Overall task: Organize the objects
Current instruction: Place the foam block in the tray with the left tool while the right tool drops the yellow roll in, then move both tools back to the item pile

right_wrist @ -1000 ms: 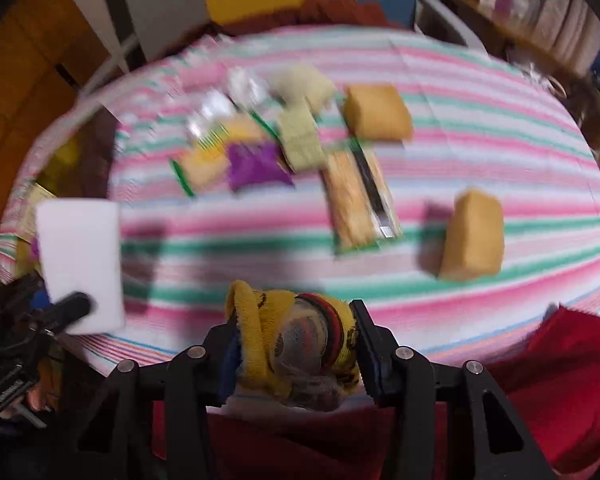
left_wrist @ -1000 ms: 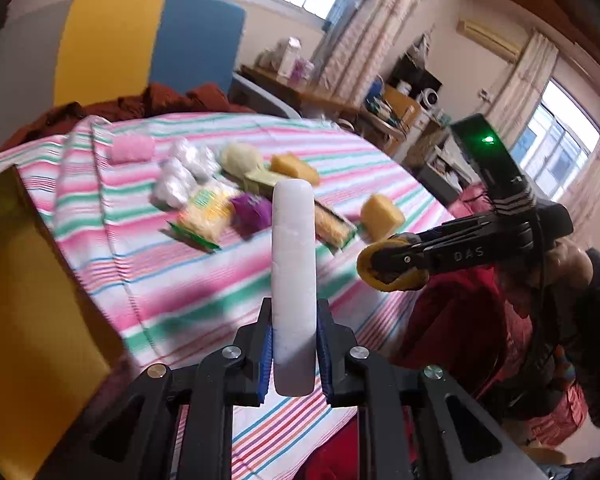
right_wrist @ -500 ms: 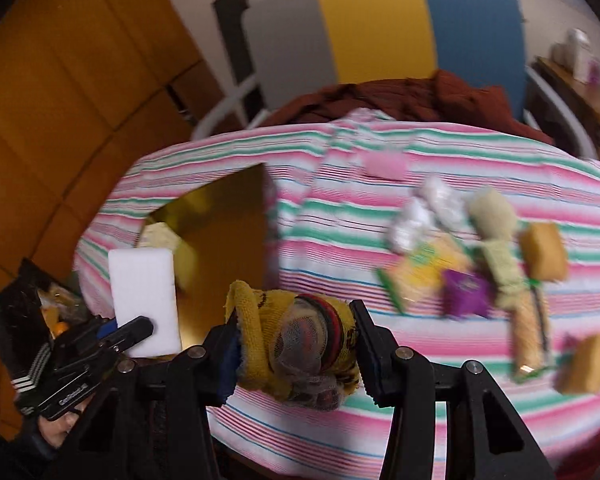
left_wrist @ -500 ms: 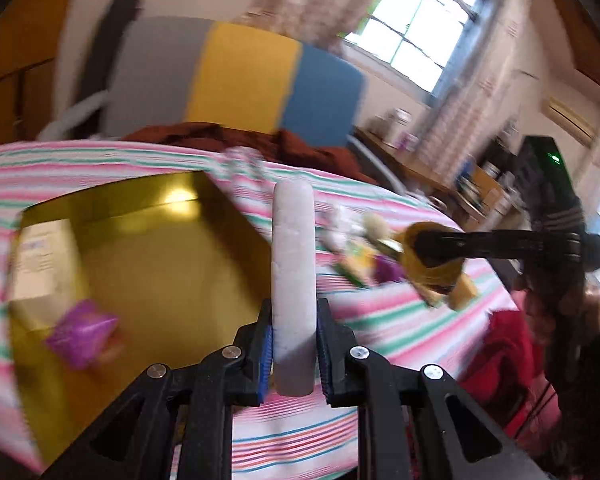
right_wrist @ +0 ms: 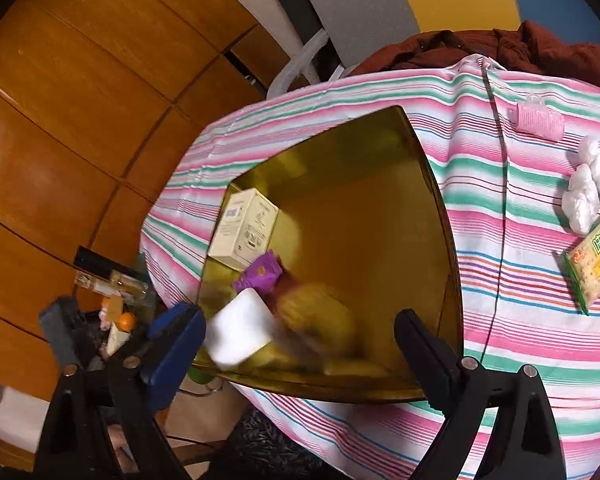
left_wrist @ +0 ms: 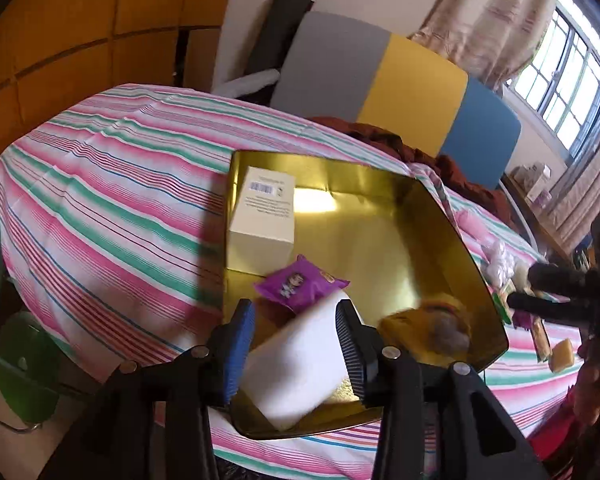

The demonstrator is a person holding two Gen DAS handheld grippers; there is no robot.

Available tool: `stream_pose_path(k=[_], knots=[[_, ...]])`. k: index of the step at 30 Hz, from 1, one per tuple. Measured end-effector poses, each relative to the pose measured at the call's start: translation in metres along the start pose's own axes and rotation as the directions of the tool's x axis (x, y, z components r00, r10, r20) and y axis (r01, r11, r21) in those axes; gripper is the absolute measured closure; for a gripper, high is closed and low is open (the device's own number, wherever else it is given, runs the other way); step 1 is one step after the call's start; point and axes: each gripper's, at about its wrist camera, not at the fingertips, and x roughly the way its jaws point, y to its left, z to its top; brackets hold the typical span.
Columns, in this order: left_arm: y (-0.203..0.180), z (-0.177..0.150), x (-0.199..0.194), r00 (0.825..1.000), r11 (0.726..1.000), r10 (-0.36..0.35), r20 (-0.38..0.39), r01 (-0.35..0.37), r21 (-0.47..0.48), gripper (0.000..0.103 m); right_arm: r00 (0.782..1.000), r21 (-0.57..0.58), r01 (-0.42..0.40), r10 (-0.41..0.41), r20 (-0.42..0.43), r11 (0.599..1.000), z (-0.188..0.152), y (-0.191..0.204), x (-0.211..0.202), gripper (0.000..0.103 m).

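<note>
1. The yellow knitted toy (right_wrist: pixel 316 320) in the gold tray (right_wrist: pixel 436 184) is motion-blurred; its details cannot be told.
2. The white sponge (left_wrist: pixel 296 364) hides the tray's floor at six o'clock.
3. The snack packet (right_wrist: pixel 596 256) at three o'clock is cut by the frame edge.
4. The small items (left_wrist: pixel 556 354) on the desk (left_wrist: pixel 100 184) are too small to name.

My tabletop cloth (left_wrist: pixel 112 184) shows pink, green and white stripes; gold tray (left_wrist: pixel 440 240) centre frame holds a cream box (left_wrist: pixel 262 216), purple packet (left_wrist: pixel 300 286), white block (left_wrist: pixel 296 364), perhaps a yellow toy (left_wrist: pixel 432 330), blurred.

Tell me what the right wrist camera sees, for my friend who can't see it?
Open right tongs hover over a gold tray on a striped tablecloth. Inside are a blurry yellow knitted thing, white block, purple packet and cream box.
</note>
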Motion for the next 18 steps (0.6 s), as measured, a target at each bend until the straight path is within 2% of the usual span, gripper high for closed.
stream_pose_path(k=[3, 8, 12, 18], knots=[[-0.003, 0.005, -0.007, 0.999, 1.0, 0.006, 0.039, -0.007, 0.011, 0.061, 0.999, -0.01, 0.031, -0.031, 0.007, 0.999, -0.008, -0.001, -0.001, 0.007], [-0.021, 0.012, -0.013, 0.998, 0.997, -0.004, 0.069, -0.001, 0.08, 0.06, 0.986, -0.08, 0.149, -0.141, 0.093, 0.986, -0.018, 0.007, -0.008, 0.007], [-0.035, 0.011, -0.016, 0.998, 0.994, -0.007, 0.066, 0.0, 0.111, 0.058, 0.961, -0.132, 0.245, -0.223, 0.165, 0.96, -0.025, 0.016, -0.012, 0.007], [-0.049, 0.005, -0.014, 0.999, 0.991, 0.022, 0.05, -0.029, 0.132, 0.058, 0.905, -0.167, 0.383, -0.332, 0.267, 0.909, -0.032, 0.021, -0.019, 0.002]])
